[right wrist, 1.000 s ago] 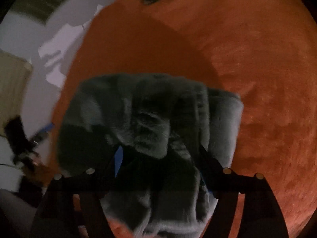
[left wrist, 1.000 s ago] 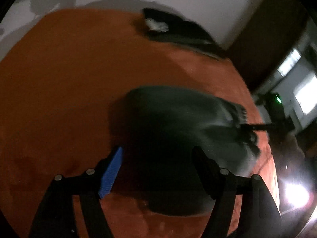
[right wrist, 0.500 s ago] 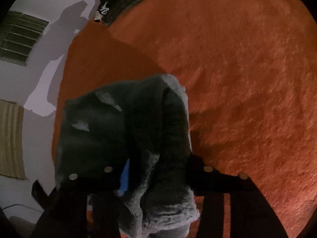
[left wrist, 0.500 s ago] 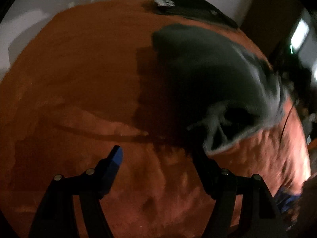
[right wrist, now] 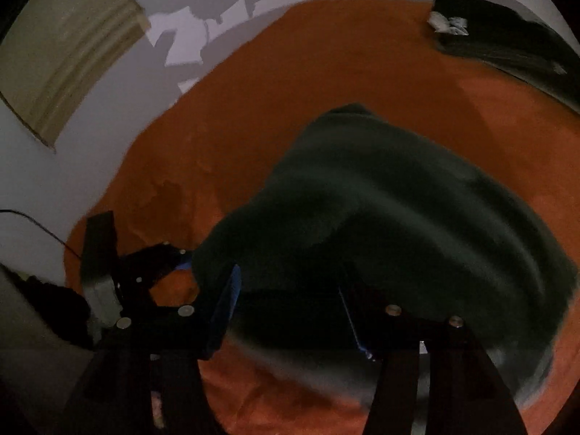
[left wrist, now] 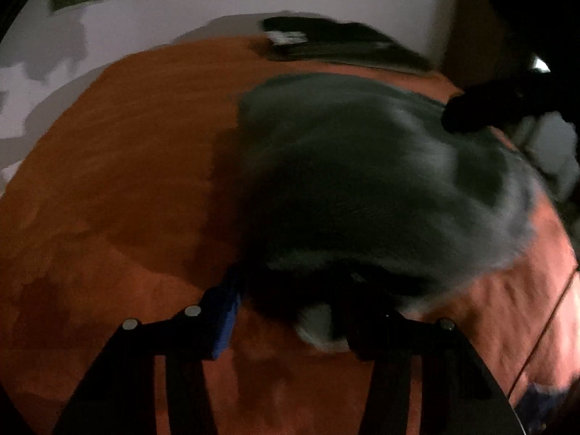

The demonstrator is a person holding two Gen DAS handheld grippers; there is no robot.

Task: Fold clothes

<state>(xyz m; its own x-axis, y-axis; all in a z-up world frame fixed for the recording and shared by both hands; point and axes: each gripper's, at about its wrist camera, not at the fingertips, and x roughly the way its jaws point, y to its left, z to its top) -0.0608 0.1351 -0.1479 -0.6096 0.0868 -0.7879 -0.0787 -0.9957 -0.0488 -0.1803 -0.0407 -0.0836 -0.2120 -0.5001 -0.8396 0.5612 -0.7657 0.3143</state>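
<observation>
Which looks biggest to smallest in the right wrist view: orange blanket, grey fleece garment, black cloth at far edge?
1. orange blanket
2. grey fleece garment, though nearness enlarges it
3. black cloth

There were two garments: one fuzzy dark grey garment (left wrist: 380, 181) bunched in the middle of the single orange bed cover (left wrist: 108, 181), and one dark folded garment (left wrist: 337, 47) lying at its far edge. Two hand-held grippers showed, the left hand-held gripper (left wrist: 290, 311) and the right hand-held gripper (right wrist: 290, 311).
</observation>
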